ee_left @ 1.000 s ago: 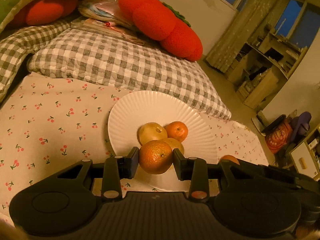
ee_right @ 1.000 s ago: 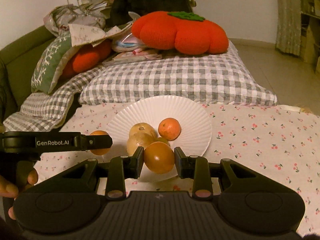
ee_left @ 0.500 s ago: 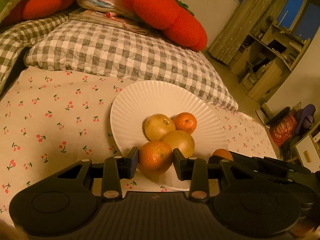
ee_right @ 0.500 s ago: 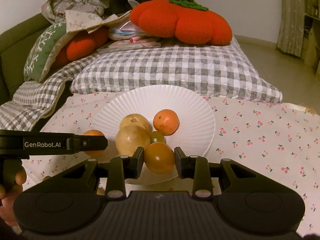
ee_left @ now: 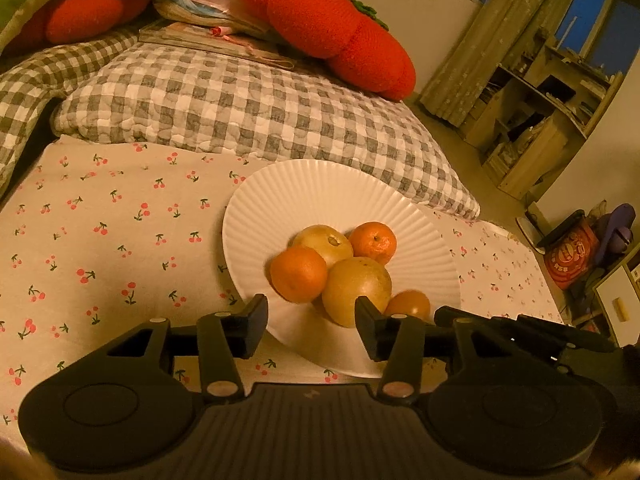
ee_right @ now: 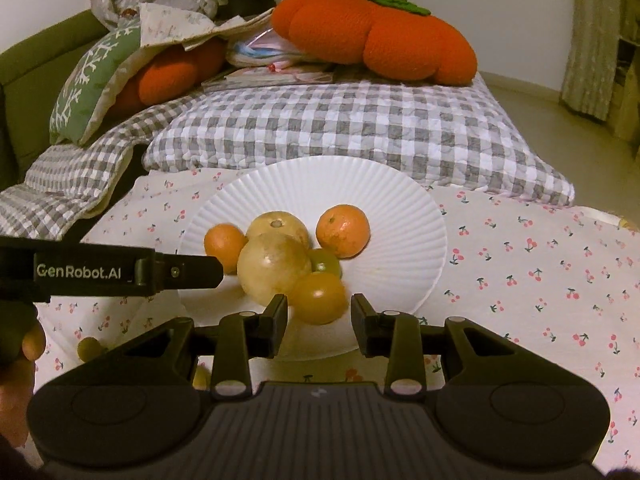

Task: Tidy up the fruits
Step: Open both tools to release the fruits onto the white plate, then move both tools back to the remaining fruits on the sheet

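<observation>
Fruits lie heaped on the plate, left gripper and right gripper level before them, jaws released.

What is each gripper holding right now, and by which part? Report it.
Nothing is held. The left gripper stands open before the orange on the plate. The right gripper is open too, with the amber fruit loose between its fingers.

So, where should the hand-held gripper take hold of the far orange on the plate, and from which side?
Grip the far orange across its round middle, coming from above on its right side: there the white plate is bare, while the pale fruit crowds its left.
</observation>
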The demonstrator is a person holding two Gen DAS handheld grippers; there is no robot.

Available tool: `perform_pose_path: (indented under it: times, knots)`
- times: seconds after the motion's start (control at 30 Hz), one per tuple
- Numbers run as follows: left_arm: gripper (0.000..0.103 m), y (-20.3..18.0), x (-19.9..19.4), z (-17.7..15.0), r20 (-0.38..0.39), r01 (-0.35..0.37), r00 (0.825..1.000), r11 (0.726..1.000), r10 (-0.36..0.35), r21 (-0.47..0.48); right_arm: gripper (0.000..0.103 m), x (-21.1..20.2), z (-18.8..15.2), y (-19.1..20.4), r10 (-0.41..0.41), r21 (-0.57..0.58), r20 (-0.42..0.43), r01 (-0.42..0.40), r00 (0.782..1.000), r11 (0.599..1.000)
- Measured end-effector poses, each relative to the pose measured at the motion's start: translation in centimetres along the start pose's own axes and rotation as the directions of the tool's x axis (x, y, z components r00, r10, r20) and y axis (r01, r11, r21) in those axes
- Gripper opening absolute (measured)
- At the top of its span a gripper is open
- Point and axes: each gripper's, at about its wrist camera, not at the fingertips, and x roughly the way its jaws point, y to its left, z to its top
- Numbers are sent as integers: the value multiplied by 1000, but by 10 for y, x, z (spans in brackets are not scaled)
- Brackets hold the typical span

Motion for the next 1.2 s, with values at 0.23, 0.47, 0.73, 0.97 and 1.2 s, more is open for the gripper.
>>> perform_pose_path:
  times: [0.23, 0.47, 0.73, 0.97, 1.2]
  knots:
    - [51, 0, -12, 2, 25, 15, 1000, 999, -14, -33, 42, -6, 2, -14, -21, 73, 14, 20, 1000, 997]
    - [53, 7, -25, 7, 51, 26, 998, 996, -21, -88, 45, -19, 7, -30, -12, 174, 46, 4, 999, 985]
    - [59, 11, -33, 7, 37, -22, 999, 995, 25, -96, 51, -28, 8, -25, -12, 190, 53, 2, 999, 982]
    - [62, 10, -41, 1, 11, -45, 999, 996, 46, -81, 53, -37, 6, -2, 2, 91, 57, -7, 998, 996]
    - [64, 2, -54, -7, -5, -86, 996, 996, 86, -15, 53, -51, -1, 12, 14, 22, 36, -15, 999, 1000]
